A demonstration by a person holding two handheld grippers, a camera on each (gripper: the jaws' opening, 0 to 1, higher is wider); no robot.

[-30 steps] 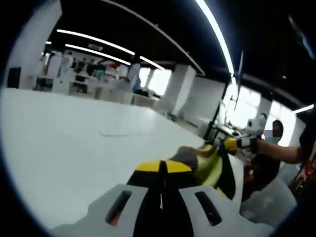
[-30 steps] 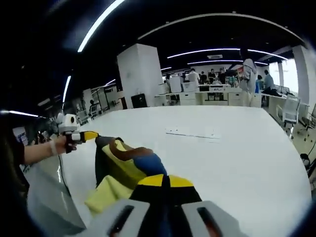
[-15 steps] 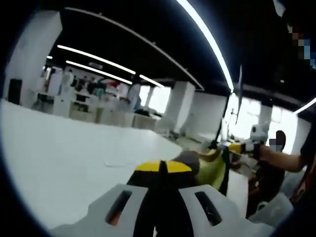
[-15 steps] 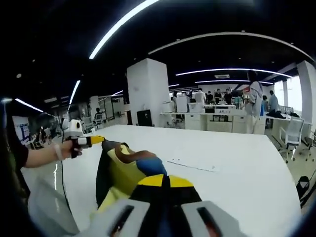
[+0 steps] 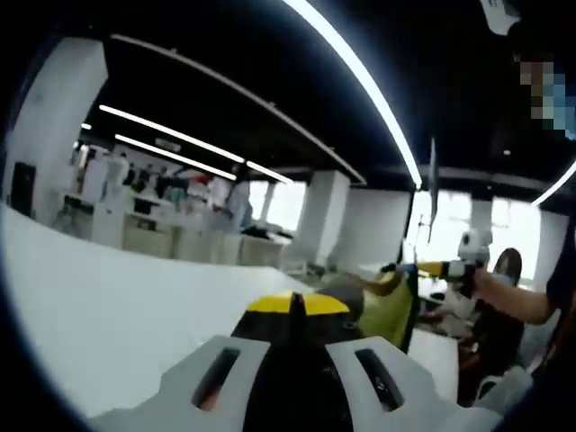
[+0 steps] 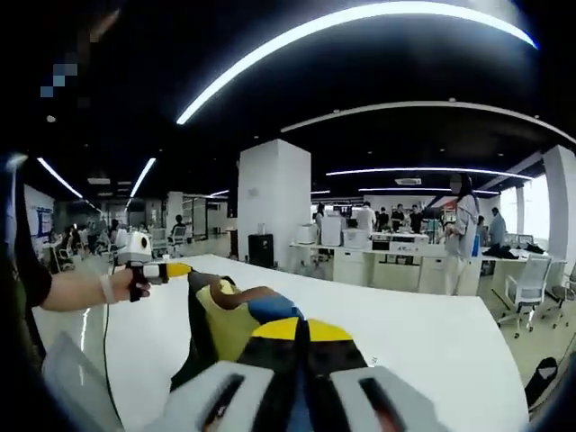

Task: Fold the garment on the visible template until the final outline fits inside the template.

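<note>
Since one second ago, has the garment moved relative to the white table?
Yes. In the right gripper view the garment, held by both tongs, has risen: it now hangs higher above the white table.

Bright ceiling strips [image 6: 342, 22], motion blur

Left gripper [image 5: 294, 304]: jaws closed, yellow tips together, clamped on garment [image 5: 389, 310], raised.
Right gripper [image 6: 298, 329]: jaws closed on garment edge, raised.
Arms: spread apart; L forearm [image 6: 76, 290] extended, approx. level.
</note>
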